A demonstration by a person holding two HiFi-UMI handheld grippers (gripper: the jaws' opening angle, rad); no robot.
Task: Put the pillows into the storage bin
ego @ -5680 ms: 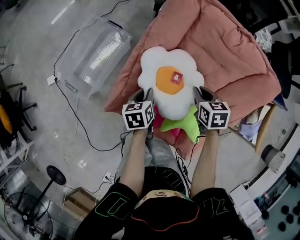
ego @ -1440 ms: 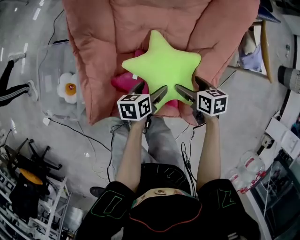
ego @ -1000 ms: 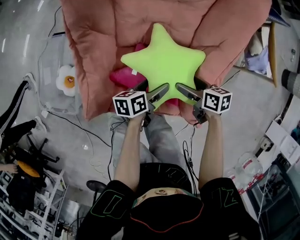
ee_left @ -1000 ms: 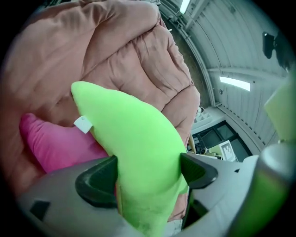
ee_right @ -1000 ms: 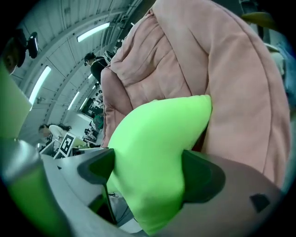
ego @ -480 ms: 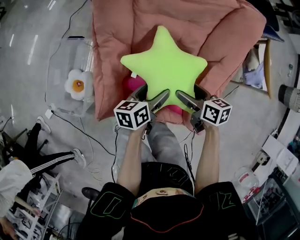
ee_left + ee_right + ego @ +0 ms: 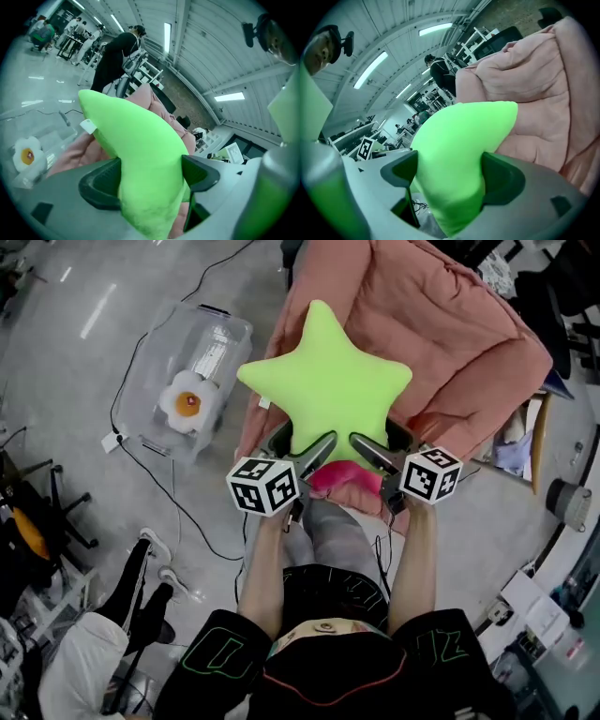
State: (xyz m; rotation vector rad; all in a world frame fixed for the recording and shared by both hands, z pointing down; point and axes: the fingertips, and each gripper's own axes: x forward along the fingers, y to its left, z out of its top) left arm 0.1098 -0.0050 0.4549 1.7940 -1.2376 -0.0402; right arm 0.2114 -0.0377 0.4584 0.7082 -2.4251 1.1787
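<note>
The left gripper [image 7: 302,442] pinched one bottom point of the green star pillow [image 7: 326,381] in its jaws. The right gripper [image 7: 382,442] pinched the other bottom point, and its jaws had just been closing in on it. The star was up in the air over the pink blanket [image 7: 450,343]. The clear bin [image 7: 217,343] stood on the floor, well apart, with the egg pillow [image 7: 187,401] inside.

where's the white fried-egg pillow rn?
Head view, upper left: the white fried-egg pillow lies inside the clear plastic storage bin on the floor, left of the pink quilted cushion.
</note>
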